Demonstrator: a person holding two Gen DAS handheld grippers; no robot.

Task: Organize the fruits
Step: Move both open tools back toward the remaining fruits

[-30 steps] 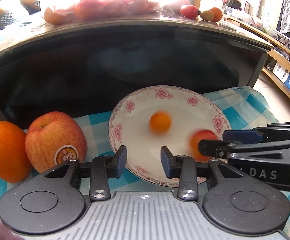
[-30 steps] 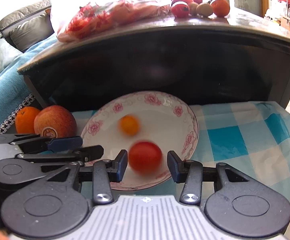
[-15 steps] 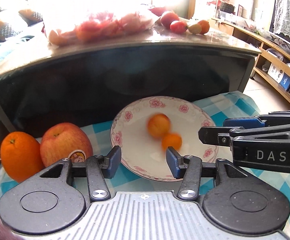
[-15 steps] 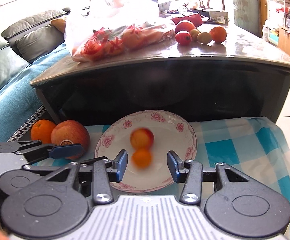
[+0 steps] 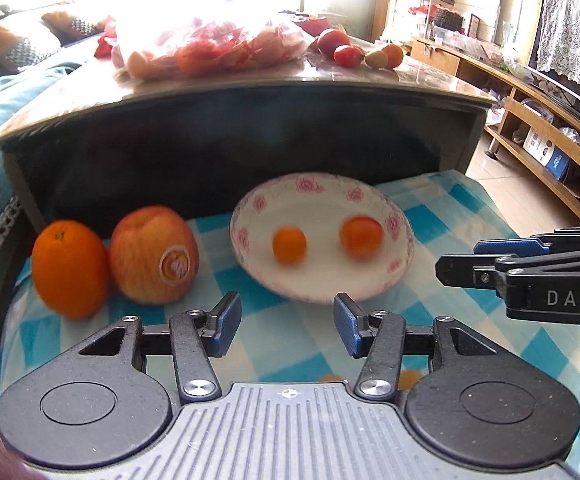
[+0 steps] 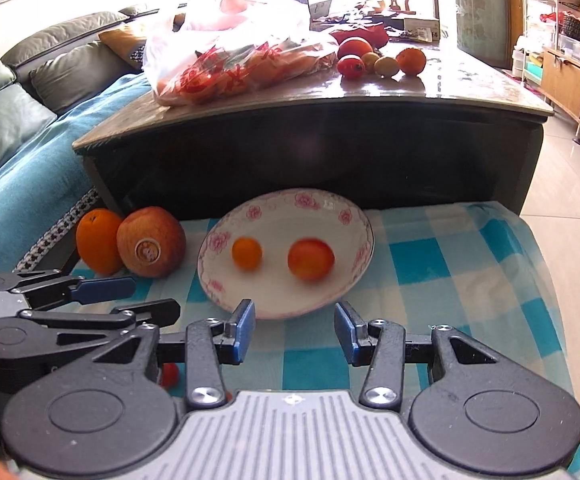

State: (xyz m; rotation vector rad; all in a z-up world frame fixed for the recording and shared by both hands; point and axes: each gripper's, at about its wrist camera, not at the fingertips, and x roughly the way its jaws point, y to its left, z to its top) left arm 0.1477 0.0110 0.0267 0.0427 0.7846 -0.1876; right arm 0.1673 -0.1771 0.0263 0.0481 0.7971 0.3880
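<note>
Both grippers, left [image 5: 287,326] and right [image 6: 294,330], hang wide open and empty near the plate [image 6: 354,280], which holds two blurred, probably rolling fruits; next, the apple [image 5: 152,254] needs grasping.

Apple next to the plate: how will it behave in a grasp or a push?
The apple is round and lies tilted against the orange, so a push would probably roll it. Skin looks smooth, maybe slippery. It looks wide for the open left gripper.

The plate [image 6: 360,216] looks like glossy glazed china with pink printed flowers. Under it lies a matt woven checked cloth [image 6: 450,264]. The dark worktop [image 6: 410,88] shines, polished; a thin glossy plastic bag [image 6: 226,52] sits there.
</note>
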